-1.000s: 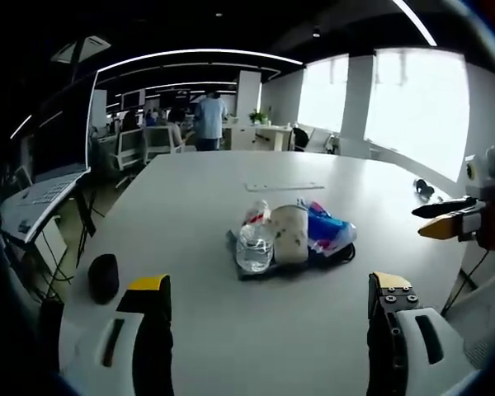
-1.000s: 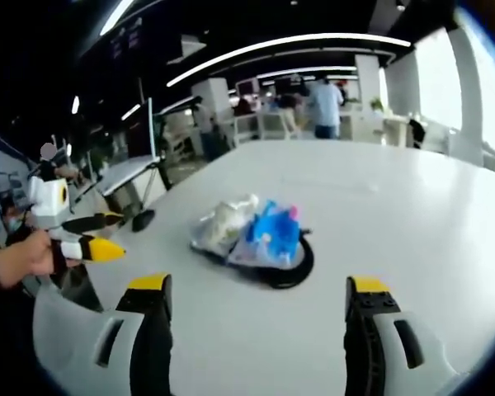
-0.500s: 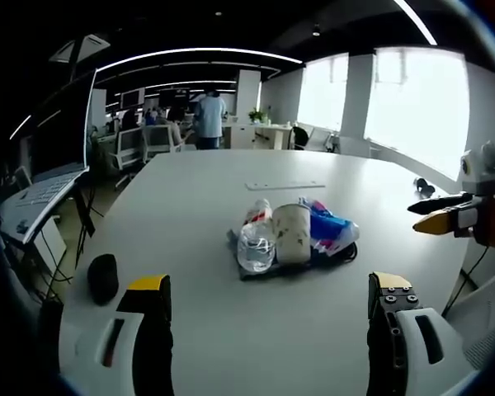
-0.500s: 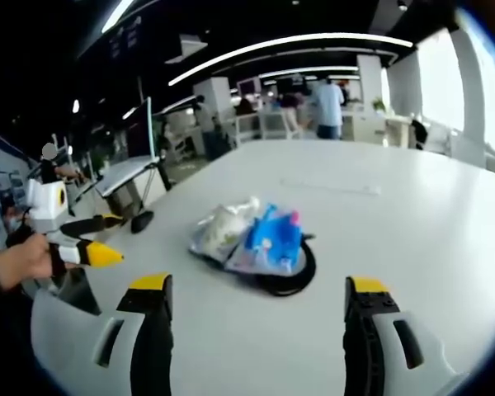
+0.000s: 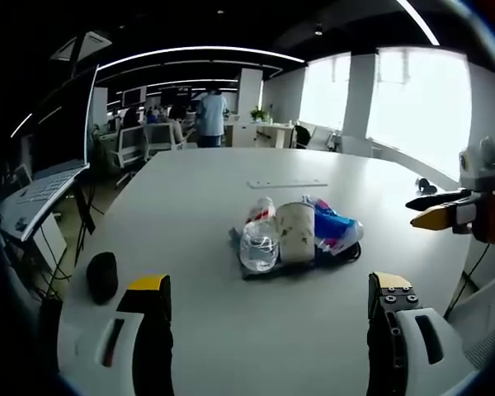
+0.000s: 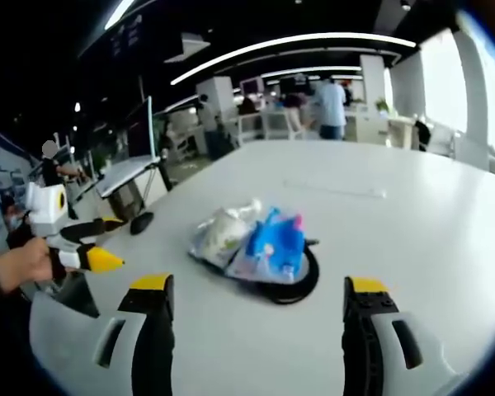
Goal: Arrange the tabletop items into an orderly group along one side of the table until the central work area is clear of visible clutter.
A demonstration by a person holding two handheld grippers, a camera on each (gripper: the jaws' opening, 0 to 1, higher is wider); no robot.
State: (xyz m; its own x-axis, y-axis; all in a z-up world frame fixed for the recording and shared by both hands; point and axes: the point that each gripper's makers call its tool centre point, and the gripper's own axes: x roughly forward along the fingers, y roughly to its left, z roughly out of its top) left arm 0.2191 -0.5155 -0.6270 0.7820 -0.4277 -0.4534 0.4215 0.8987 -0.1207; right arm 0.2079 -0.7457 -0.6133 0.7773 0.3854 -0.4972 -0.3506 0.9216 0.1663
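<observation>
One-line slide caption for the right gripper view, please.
Open right tongs face a pile on the white table: blue snack bag, clear bag, black ring beneath.

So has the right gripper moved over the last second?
Yes. In the left gripper view the right gripper sits slightly higher against the window than before, and farther from the pile of trash on the white table.
</observation>
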